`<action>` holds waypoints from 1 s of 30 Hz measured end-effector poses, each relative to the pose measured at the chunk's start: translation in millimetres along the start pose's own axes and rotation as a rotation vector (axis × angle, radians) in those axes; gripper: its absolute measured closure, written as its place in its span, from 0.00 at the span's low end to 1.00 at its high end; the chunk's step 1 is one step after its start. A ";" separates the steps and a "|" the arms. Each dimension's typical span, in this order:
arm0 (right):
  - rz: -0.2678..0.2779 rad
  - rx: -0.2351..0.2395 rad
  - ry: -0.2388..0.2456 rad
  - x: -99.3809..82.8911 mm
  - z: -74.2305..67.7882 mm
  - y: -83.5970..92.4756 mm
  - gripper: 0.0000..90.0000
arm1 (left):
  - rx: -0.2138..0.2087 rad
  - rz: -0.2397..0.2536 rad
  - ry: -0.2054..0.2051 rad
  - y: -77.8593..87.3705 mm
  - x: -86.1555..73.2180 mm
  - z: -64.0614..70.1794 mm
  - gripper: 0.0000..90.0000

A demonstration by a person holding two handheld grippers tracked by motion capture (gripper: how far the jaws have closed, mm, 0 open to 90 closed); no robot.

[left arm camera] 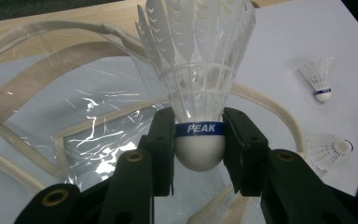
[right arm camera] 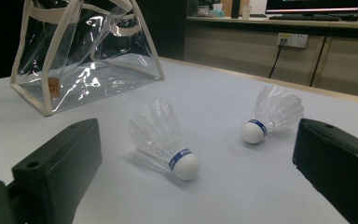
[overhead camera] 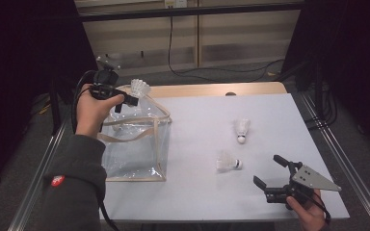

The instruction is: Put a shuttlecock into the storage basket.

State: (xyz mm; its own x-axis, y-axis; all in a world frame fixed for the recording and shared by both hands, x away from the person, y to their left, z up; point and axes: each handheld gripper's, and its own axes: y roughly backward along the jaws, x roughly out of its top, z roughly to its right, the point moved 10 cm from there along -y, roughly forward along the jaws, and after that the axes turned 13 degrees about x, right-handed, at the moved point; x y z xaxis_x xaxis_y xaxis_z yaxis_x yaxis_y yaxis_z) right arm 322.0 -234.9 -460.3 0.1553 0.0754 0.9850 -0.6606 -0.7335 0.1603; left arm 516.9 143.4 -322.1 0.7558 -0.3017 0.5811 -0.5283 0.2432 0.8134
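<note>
— Three shuttlecocks in all, and one is already up in the left gripper [left arm camera: 199,140], pinched by its rounded white cork just at the blue band, feathers fanning away from the jaws.

— Good place to take it?

— I'd say the only one. That held shuttlecock [left arm camera: 200,84] looks featherweight, and the skirt is thin, springy ribbing that would likely crush or bend if squeezed. The cork is firm and smooth, though, so it might squirt out of a loose grip.

— And the bag?

— Directly beneath the left gripper: a clear bag [overhead camera: 135,144] of glossy, crinkly plastic with cream fabric edging and soft handles. Floppy stuff; its mouth may sag as the shuttlecock goes in.

— The other hand?

— The right gripper [overhead camera: 273,174] hovers low with its jaws spread wide, nothing between them. Just ahead of it the nearer shuttlecock [right arm camera: 164,140] lies on its side on the white worktop [overhead camera: 270,106], cork pointing back toward the gripper; the farther shuttlecock [right arm camera: 274,114] lies beyond it, off to its right. Both should roll easily if nudged.
</note>
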 end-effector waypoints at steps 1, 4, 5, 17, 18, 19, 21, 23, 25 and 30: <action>0.000 0.001 0.000 0.0 -0.3 -0.2 0.01 | 0.005 0.002 0.001 -0.3 0.0 -1.1 0.73; 0.001 0.001 0.000 0.1 -0.5 -0.4 0.01 | 0.013 0.004 0.006 -0.8 -0.3 -3.9 0.73; 0.001 0.000 -0.001 0.1 -0.2 -0.2 0.01 | 0.016 0.004 0.011 -1.1 -0.5 -4.9 0.73; 0.003 0.000 -0.002 0.3 0.1 0.2 0.01 | 0.039 0.005 0.030 -3.1 -0.8 -12.2 0.73; 0.002 -0.001 0.000 0.2 0.3 0.4 0.01 | 0.042 0.006 0.031 -3.2 -0.7 -12.9 0.73; 0.002 0.000 -0.002 0.1 0.2 0.3 0.01 | 0.045 0.005 0.033 -3.3 -0.8 -13.5 0.73; 0.002 0.001 -0.004 0.0 -0.2 0.0 0.01 | 0.051 0.010 0.039 -3.8 -0.5 -15.0 0.73; 0.001 0.000 -0.001 0.1 -0.2 0.1 0.01 | 0.054 0.009 0.038 -3.6 -0.8 -17.6 0.73; 0.002 0.001 -0.003 0.0 -0.3 0.0 0.01 | 0.063 0.012 0.048 -4.6 -1.0 -20.4 0.73; 0.001 0.003 -0.002 -0.2 -0.3 0.0 0.01 | 0.074 0.009 0.061 -7.3 -3.1 -27.2 0.73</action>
State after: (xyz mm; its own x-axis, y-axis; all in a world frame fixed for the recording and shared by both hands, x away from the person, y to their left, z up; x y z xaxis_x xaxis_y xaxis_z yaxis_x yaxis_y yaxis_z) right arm 321.7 -234.7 -460.5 0.1568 0.0733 0.9849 -0.6587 -0.7353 0.1596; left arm 528.9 167.7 -330.5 0.7716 -0.2429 0.5879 -0.5610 0.1759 0.8089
